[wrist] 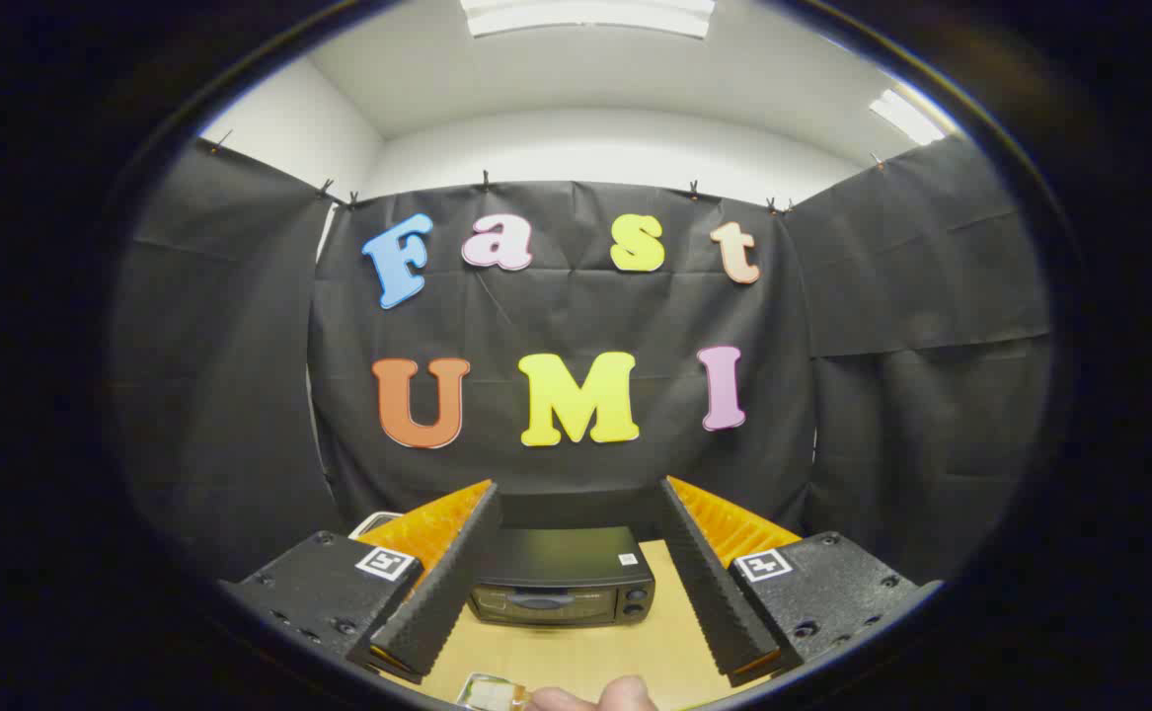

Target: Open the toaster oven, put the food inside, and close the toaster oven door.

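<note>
Tool [576,583] spread wide, nothing held; oven [561,585] shut, beyond the fingers.
You're high and well back: rush in and you'll miss the handle, or nudge the food [490,693] by that hand [600,696].

Small black toaster oven [561,588]: top panel smooth, semi-gloss, looks like painted metal; door front glossy glass w/ reflections. Pale wooden table [585,657]: smooth, light sheen, faint grain. Hand-held two-finger gripper [576,504], fingers spread wide apart, nothing between but oven beyond: finger [442,583] inner faces ribbed, matt, rubbery; blocks behind them rough-textured matt plastic w/ screw heads & paper-like tag stickers. Black cloth booth wall [240,395]: matt, creased, thin non-woven look, clipped along top. White ceiling [585,89]: smooth, matt paint. Small clear glossy wrapper, plastic-looking [489,693], at near table edge; contents too small to tell.
</note>
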The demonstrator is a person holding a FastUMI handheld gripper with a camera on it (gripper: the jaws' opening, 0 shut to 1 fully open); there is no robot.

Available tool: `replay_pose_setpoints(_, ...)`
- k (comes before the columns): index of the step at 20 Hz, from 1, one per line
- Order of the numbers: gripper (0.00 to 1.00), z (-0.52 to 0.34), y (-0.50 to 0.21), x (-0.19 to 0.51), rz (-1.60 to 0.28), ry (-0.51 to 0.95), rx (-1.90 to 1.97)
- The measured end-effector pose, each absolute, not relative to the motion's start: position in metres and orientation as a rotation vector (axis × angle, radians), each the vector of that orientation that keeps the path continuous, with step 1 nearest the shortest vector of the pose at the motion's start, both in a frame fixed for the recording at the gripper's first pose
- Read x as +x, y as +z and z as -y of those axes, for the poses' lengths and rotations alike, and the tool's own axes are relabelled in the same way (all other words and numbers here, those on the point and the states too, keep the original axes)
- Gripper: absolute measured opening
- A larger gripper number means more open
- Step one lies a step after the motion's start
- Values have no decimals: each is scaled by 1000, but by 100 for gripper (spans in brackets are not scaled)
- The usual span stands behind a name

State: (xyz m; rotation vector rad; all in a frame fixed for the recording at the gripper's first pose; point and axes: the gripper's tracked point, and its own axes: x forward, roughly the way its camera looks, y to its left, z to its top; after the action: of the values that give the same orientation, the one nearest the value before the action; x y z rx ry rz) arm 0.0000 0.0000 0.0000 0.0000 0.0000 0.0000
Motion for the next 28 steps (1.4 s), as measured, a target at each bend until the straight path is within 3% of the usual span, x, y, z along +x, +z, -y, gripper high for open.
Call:
replay_pose_setpoints(17, 100, 15, -6, 16, -26, -20, 11)
replay_pose_setpoints(28, 100, 6, -63, 46, -138, 23, 57)
